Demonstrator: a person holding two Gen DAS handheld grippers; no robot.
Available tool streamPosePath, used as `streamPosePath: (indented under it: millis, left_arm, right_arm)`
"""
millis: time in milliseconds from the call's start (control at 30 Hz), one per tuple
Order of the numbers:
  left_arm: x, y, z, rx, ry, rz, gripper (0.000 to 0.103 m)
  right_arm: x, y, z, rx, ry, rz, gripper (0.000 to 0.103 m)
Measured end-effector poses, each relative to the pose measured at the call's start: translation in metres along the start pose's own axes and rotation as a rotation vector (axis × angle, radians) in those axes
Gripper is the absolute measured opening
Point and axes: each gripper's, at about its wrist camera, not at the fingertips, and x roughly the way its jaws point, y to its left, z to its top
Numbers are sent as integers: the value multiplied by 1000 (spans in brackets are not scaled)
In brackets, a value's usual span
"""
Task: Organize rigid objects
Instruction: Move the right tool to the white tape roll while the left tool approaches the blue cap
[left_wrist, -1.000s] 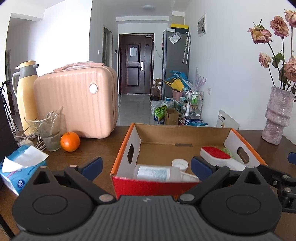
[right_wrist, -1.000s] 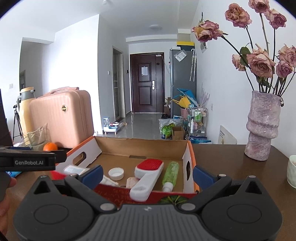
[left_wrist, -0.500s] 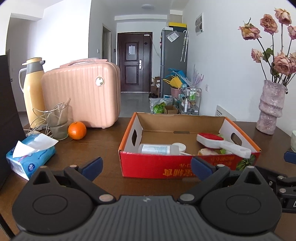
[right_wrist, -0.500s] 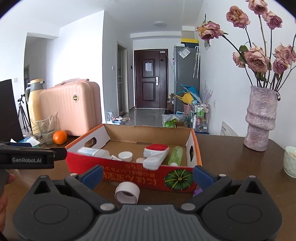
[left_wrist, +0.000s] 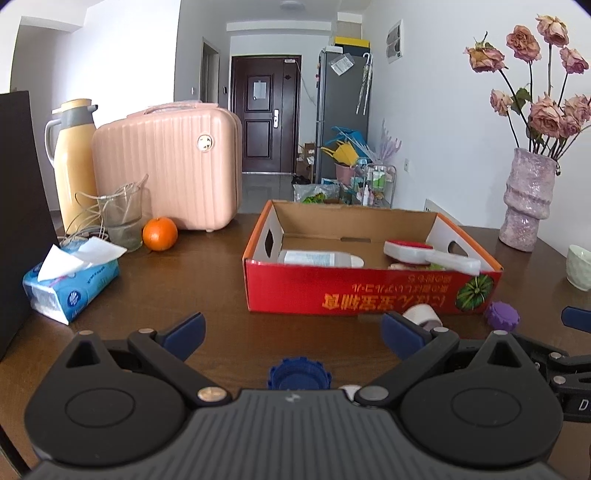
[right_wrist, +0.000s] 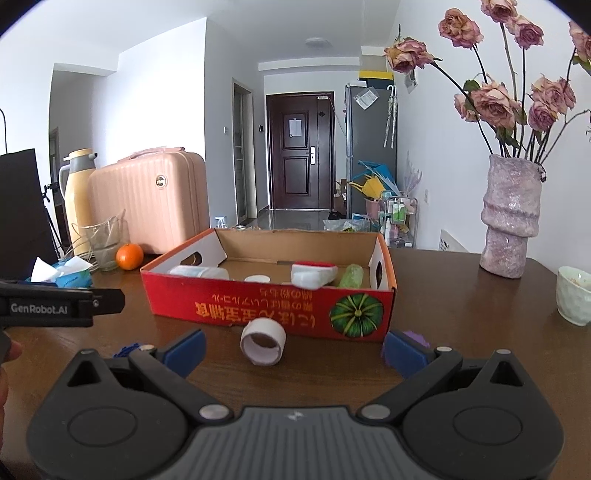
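Observation:
A red cardboard box (left_wrist: 369, 291) (right_wrist: 269, 299) stands on the brown table. It holds a clear bottle (right_wrist: 199, 272), a white lid (right_wrist: 256, 278), a red-and-white brush (right_wrist: 314, 274) and a green bottle (right_wrist: 351, 275). In front of the box lie a white tape roll (right_wrist: 263, 341) (left_wrist: 421, 315), a purple cap (left_wrist: 500, 314) and a blue cap (left_wrist: 299, 376). My left gripper (left_wrist: 293, 334) is open, with the blue cap lying low between its fingers, untouched. My right gripper (right_wrist: 293, 349) is open and the roll lies just ahead between its fingers.
At the left stand a pink suitcase (left_wrist: 166, 166), a yellow thermos (left_wrist: 74, 158), a glass (left_wrist: 122, 218), an orange (left_wrist: 159, 233), a tissue pack (left_wrist: 70, 284) and a dark screen (left_wrist: 18, 221). A flower vase (right_wrist: 509, 218) and a pale cup (right_wrist: 574, 299) stand at the right.
Both grippers have drawn back from over the box toward the near side of the table. The roll, purple cap and blue cap have come into view. Both stay open.

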Motion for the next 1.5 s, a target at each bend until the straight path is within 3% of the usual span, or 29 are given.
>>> streamPosePath:
  millis: [367, 867, 1500]
  left_arm:
    - [-1, -1, -16, 14, 56, -12, 103]
    - [10, 14, -12, -29, 89, -6, 103]
    - [26, 57, -5, -68, 82, 64, 103]
  right_arm:
    - [-3, -4, -13, 31, 24, -17, 103]
    - [15, 6, -17, 40, 50, -19, 103]
    - [111, 38, 3, 57, 143, -113, 101]
